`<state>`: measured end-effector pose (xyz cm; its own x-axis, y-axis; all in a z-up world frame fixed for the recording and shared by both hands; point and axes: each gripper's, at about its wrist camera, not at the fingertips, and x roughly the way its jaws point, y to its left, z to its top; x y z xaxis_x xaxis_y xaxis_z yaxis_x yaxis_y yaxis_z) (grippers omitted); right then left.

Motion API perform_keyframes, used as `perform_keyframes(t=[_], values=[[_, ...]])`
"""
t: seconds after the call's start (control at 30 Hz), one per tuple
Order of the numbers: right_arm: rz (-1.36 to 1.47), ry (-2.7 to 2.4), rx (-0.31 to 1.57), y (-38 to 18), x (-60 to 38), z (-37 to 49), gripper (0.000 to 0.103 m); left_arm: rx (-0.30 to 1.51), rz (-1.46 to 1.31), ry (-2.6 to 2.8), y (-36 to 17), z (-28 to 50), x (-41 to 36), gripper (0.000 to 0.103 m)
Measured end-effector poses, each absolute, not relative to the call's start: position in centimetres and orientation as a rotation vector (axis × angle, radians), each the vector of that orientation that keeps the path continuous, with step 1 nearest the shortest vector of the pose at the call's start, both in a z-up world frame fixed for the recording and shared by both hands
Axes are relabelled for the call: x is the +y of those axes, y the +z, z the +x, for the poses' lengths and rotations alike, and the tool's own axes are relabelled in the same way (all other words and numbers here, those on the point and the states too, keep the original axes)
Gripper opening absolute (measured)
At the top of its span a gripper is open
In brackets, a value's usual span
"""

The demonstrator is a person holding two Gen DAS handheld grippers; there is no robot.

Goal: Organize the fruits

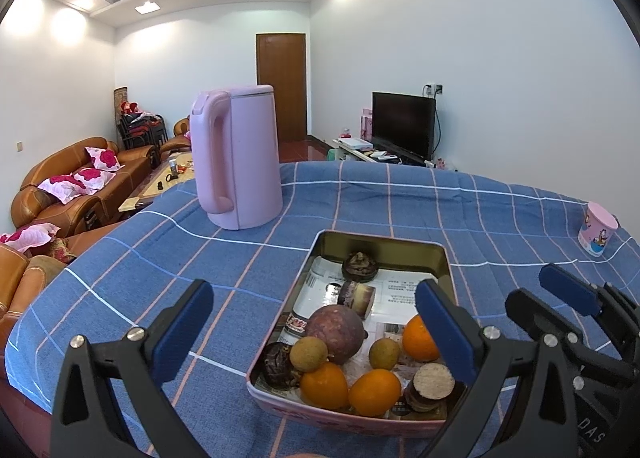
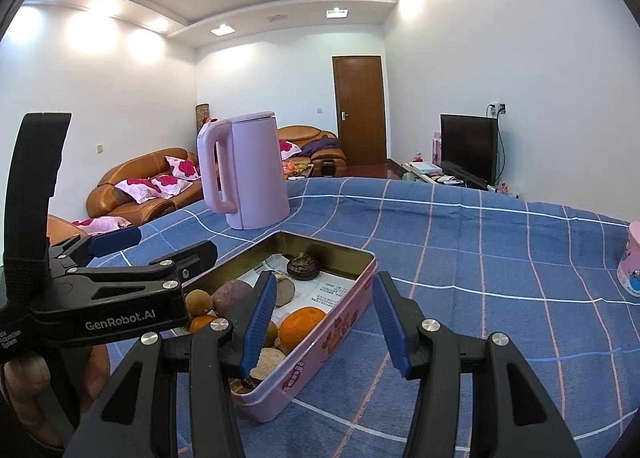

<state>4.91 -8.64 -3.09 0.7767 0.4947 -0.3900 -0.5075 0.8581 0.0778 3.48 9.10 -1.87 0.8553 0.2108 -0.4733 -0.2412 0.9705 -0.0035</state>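
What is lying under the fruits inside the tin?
Printed paper lines the bottom of the tin. Its far half shows, between a dark fruit and the oranges. The near part is covered by fruit, so I cannot tell whether it reaches there.

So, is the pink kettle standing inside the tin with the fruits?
No, the pink kettle stands upright on the blue checked cloth, behind the tin and apart from it.

Both grippers (image 1: 316, 332) (image 2: 324, 324) agape, empty
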Motion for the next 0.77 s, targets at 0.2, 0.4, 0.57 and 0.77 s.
perform_keyframes(t=[0.2, 0.4, 0.57, 0.77], values=[[-0.032, 0.542, 0.413, -3.11, -8.7, 4.9, 0.052, 0.491, -0.065, 0.247, -1.89, 3.47, 9.11, 0.103], [-0.033, 0.541, 0.416, -3.17, -8.79, 4.93, 0.052, 0.494, -0.053, 0.256, -2.02, 3.54, 8.99, 0.103], [-0.032, 0.539, 0.417, -3.26, -8.92, 4.86, 0.052, 0.481, -0.043, 0.258, -1.91, 3.31, 8.72, 0.103], [-0.038, 0.528, 0.417, -3.32, -9.42, 4.88, 0.052, 0.483, -0.045, 0.246, -1.76, 3.19, 8.68, 0.103]])
